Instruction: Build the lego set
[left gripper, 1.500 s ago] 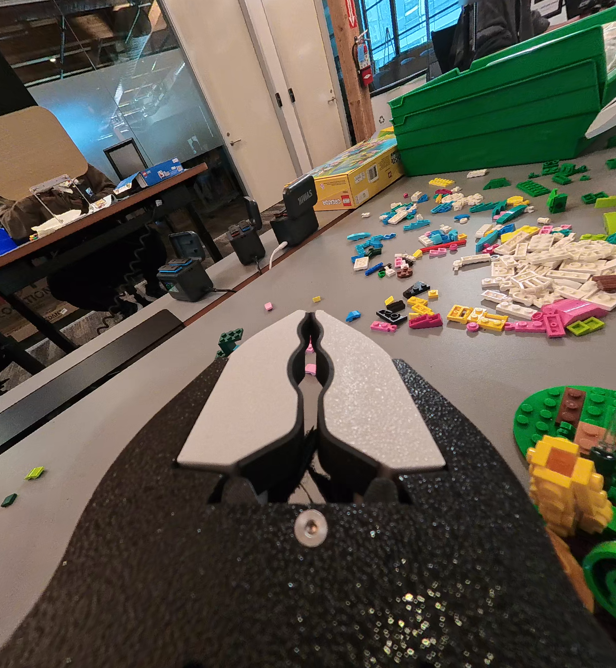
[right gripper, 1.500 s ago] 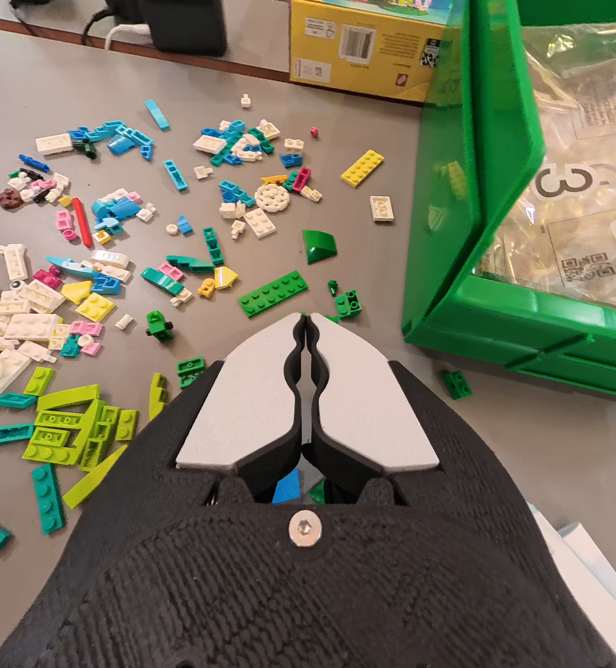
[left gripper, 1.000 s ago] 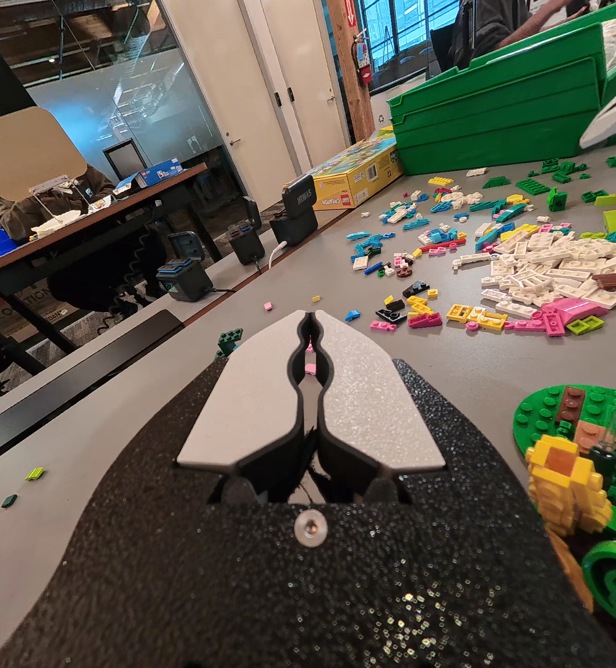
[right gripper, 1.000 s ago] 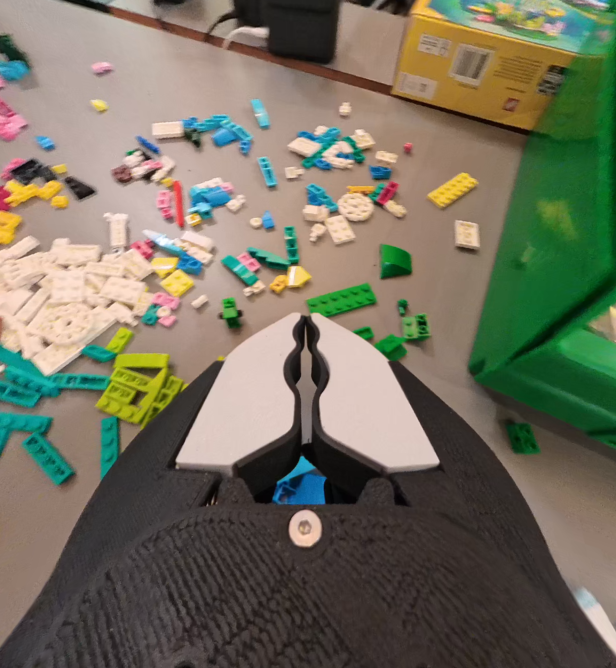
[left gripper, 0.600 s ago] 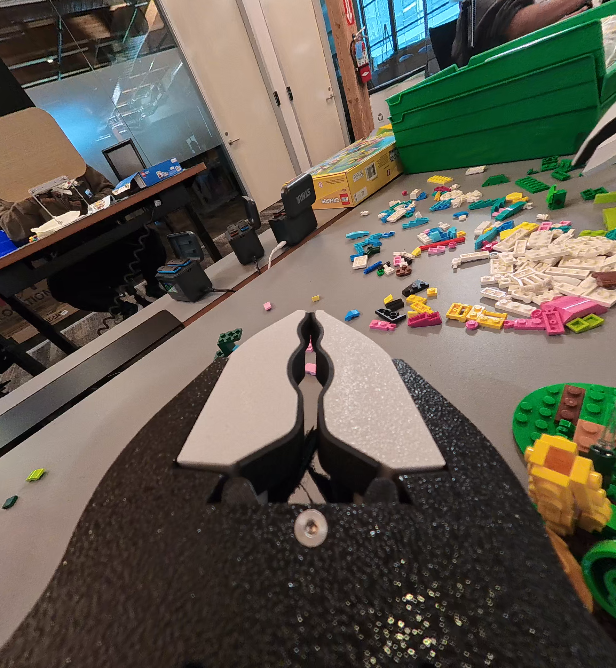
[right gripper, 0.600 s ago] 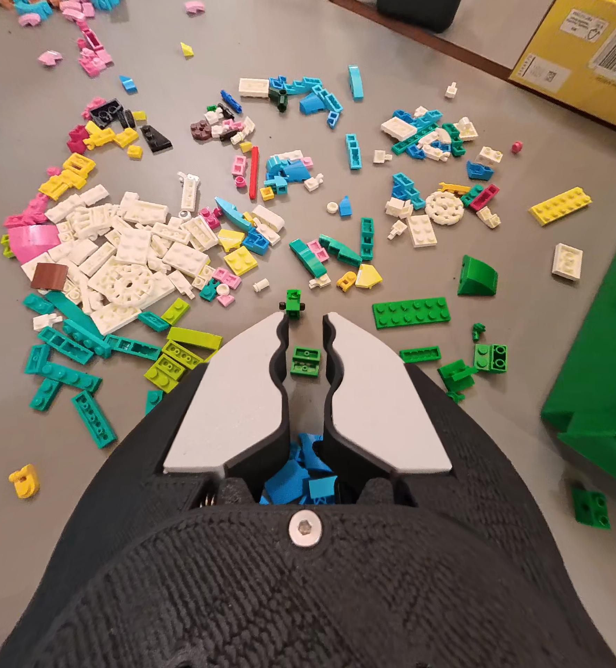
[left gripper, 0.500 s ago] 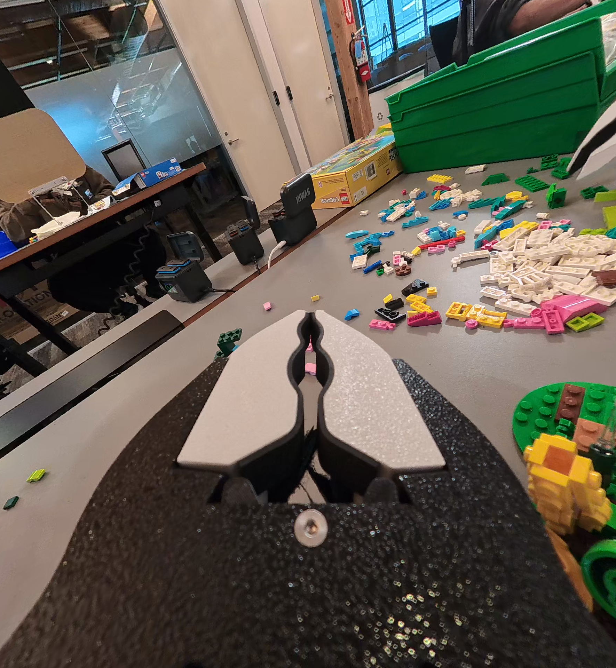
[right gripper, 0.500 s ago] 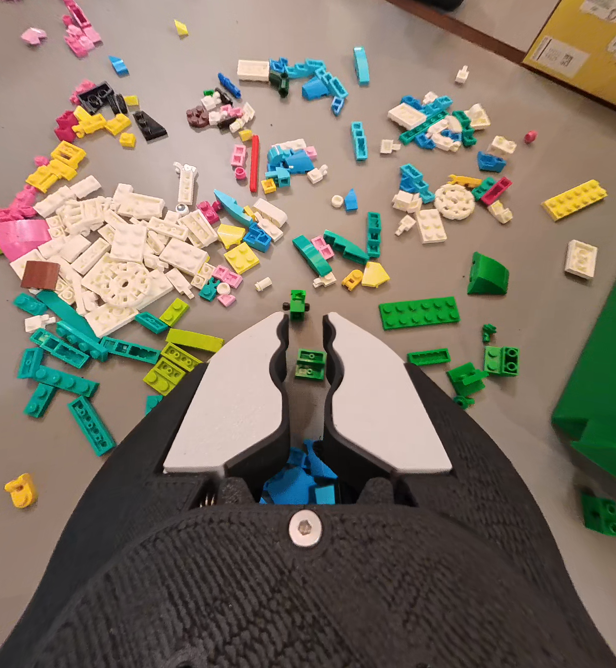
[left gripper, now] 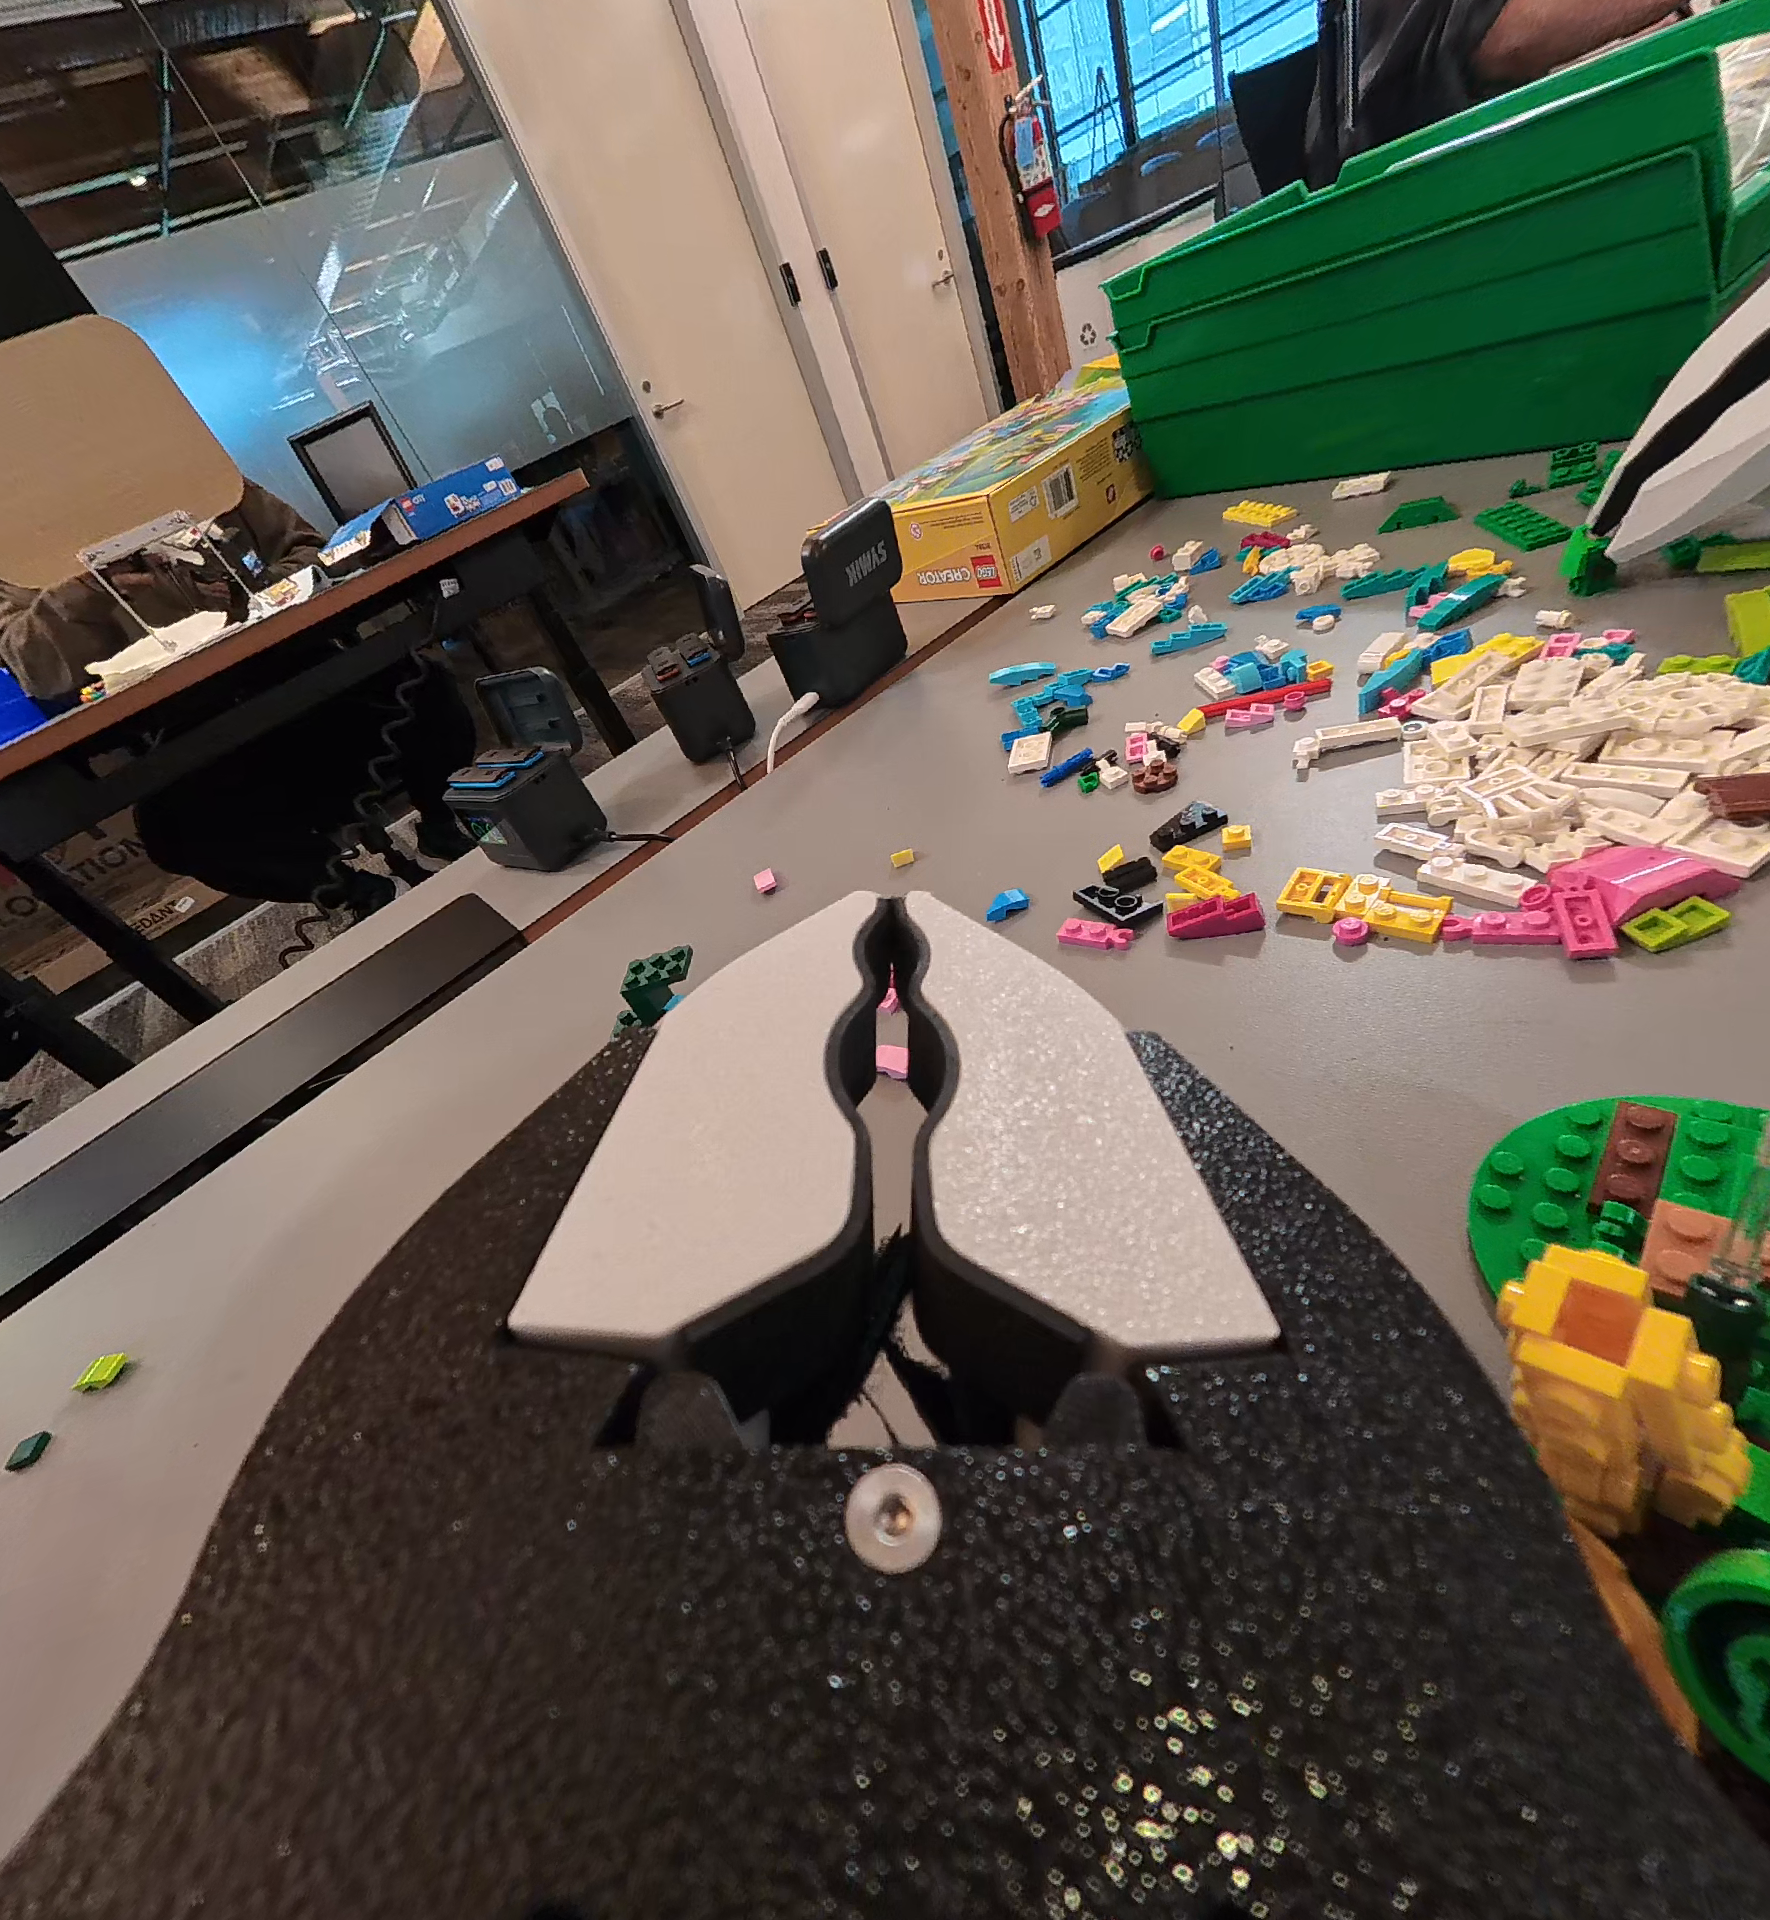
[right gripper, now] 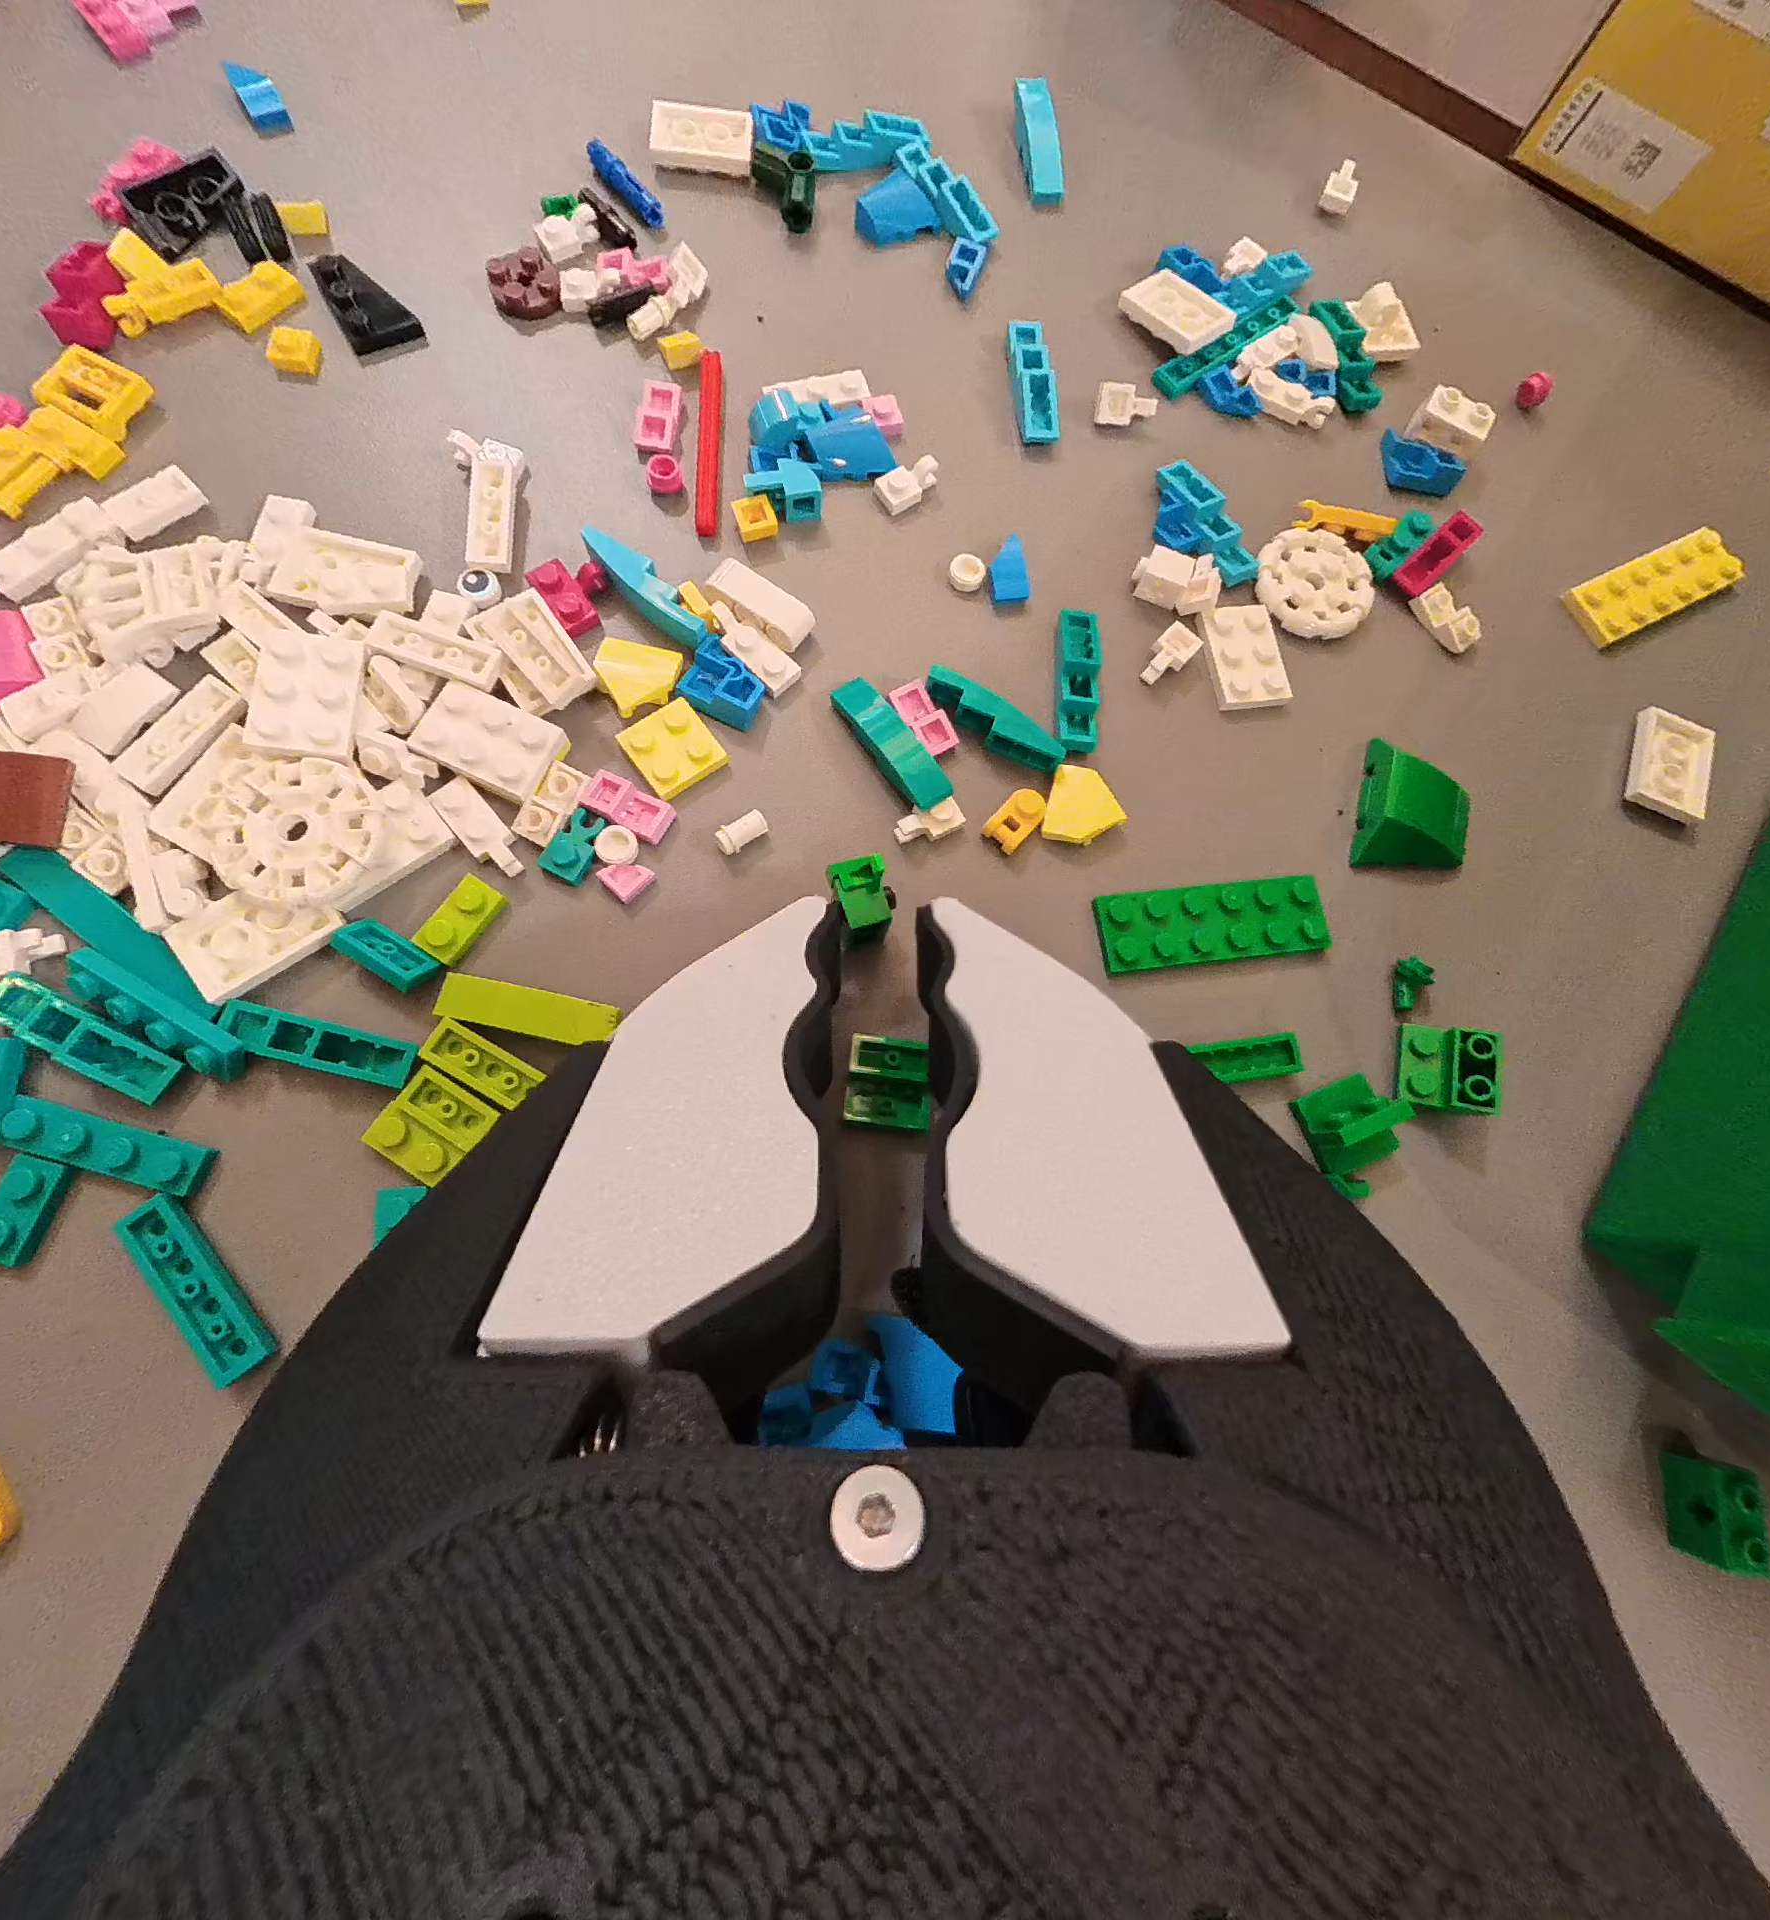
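Right wrist view shows the right gripper spread over the worktop, a small green brick at its left fingertip, no visible gap there, the right one clear. An uneven squeeze could tip it away. The left gripper is pressed together, holding nothing.

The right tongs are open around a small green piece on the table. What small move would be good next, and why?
Probably shift the right tongs slightly left to centre them, then close. The small green piece sits at the tips beside the left finger, with a clear gap to the right finger, so nothing grips it yet.
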